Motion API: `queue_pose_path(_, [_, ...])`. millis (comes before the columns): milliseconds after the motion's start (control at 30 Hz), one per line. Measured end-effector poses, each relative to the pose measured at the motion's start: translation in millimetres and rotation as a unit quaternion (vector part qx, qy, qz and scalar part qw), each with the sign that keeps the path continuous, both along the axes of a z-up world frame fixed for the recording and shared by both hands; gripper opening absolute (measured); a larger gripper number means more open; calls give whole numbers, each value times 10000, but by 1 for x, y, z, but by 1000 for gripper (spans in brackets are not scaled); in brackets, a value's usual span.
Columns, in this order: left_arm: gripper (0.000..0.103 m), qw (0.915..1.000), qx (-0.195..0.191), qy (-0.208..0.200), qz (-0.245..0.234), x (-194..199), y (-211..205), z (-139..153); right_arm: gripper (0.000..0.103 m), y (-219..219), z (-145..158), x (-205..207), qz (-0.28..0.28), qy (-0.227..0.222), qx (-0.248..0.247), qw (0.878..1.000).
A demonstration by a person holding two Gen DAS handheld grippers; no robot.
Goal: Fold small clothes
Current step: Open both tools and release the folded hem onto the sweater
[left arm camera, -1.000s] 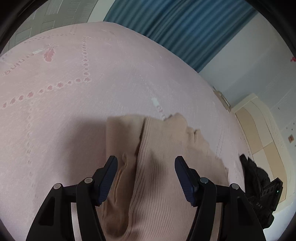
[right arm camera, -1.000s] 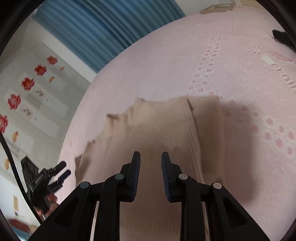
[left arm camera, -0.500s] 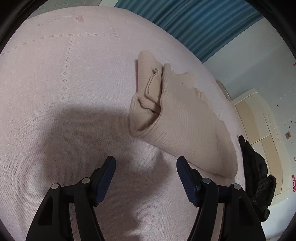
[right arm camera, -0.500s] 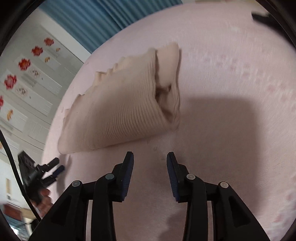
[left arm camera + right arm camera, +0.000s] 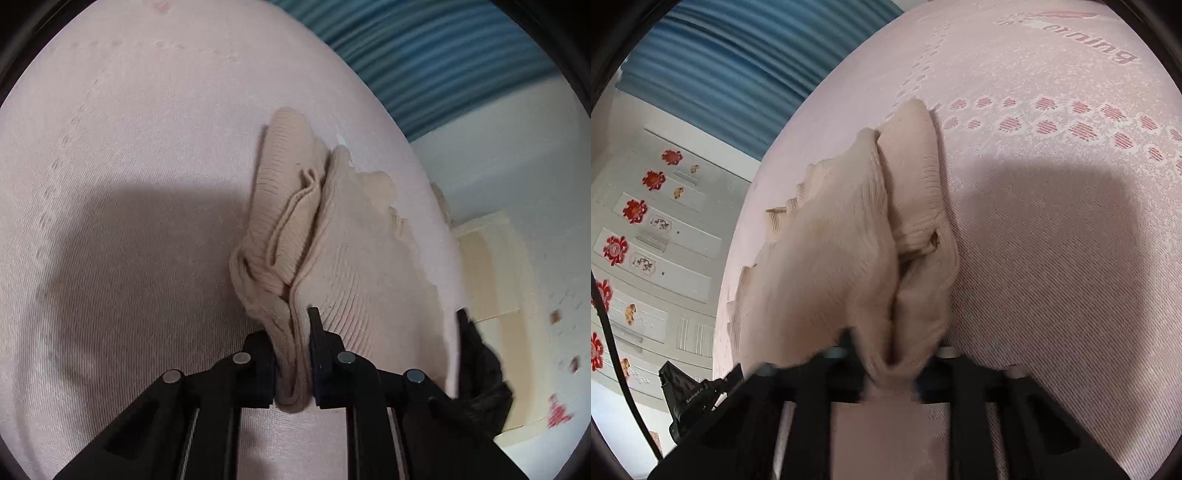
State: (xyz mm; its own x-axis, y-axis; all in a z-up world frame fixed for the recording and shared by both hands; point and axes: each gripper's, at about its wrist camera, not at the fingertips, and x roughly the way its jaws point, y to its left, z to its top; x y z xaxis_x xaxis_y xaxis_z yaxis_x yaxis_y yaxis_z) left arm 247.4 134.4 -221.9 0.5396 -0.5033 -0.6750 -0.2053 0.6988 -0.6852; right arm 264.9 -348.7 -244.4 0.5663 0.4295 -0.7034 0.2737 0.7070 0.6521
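Observation:
A beige ribbed knit garment [image 5: 332, 236] lies folded on the pink bedspread [image 5: 129, 166]. My left gripper [image 5: 293, 343] is shut on the garment's near left corner, with bunched layers of cloth pinched between its fingers. In the right wrist view the same garment [image 5: 849, 229] fills the middle, and my right gripper [image 5: 892, 363] is shut on its near right corner. The cloth drapes over and hides the right fingertips. The other gripper [image 5: 687, 395] shows at the lower left of that view.
The pink bedspread [image 5: 1052, 221] has a red dotted pattern and lettering at the far right. A blue curtain [image 5: 436, 55] hangs behind the bed. A dark bundle [image 5: 480, 365] lies at the bed's right edge. A decorated wardrobe [image 5: 646, 229] stands to the left.
Both grippers were open and short of the garment's near edge half a second ago. They have moved forward and closed on its near corners, bunching the cloth.

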Motion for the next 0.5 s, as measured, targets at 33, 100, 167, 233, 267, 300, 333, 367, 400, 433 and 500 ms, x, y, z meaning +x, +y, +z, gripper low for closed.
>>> queue_pose_path(33, [11, 10000, 0, -24, 3, -3, 1, 2, 9, 2, 3, -2, -7, -34, -94, 9999])
queue_pose_path(100, [11, 9998, 120, -122, -41, -15, 1, 10, 9, 6, 12, -10, 56, -144, -325, 9994])
queue_pose_path(167, [11, 9994, 273, -157, -105, -28, 0, 17, 9, 7, 20, -21, 123, -195, -339, 9992])
queue_pose_path(233, [11, 9991, 362, -155, -176, -44, 1, 19, 9, 8, 28, -35, 186, -181, -314, 9992])
queue_pose_path(267, [11, 9988, 413, -145, -221, -56, 2, 20, 9, 8, 32, -43, 237, -181, -370, 9989])
queue_pose_path(300, [11, 9986, 443, -136, -244, -65, 4, 21, 9, 9, 36, -52, 297, -193, -430, 9984])
queue_pose_path(333, [11, 9985, 464, -124, -259, -76, 4, 21, 9, 12, 39, -65, 396, -193, -510, 9977])
queue_pose_path(367, [11, 9983, 495, -114, -288, -90, 5, 20, 9, 11, 41, -75, 459, -186, -564, 9972])
queue_pose_path(400, [11, 9979, 543, -113, -326, -104, 6, 20, 9, 12, 42, -88, 518, -177, -625, 9965])
queue_pose_path(433, [11, 9977, 570, -109, -355, -113, 6, 20, 9, 13, 43, -101, 574, -147, -691, 9958])
queue_pose_path(500, [11, 9968, 639, -72, -473, -136, 5, 20, 9, 14, 45, -123, 649, -93, -772, 9949])
